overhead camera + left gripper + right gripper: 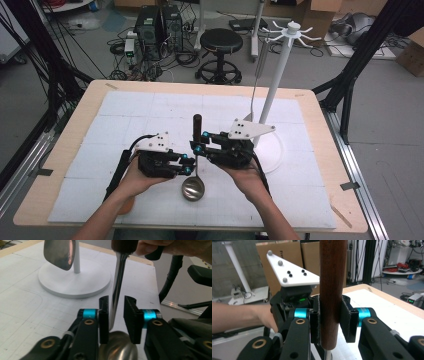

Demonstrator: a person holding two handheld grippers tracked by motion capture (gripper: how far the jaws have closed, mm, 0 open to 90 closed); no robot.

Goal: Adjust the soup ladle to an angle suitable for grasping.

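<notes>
Above the white-matted counter (125, 110), the right claw (330, 322) clamps the dark wooden handle of a steel ladle (195, 165), while the left claw (117, 315) stands parted around its metal shaft, beside a white hanging stand (280, 65).

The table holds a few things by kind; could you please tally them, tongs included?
Ladles: 1
White stands: 1
Hand-held tongs, left and right: 2
Total: 4
</notes>
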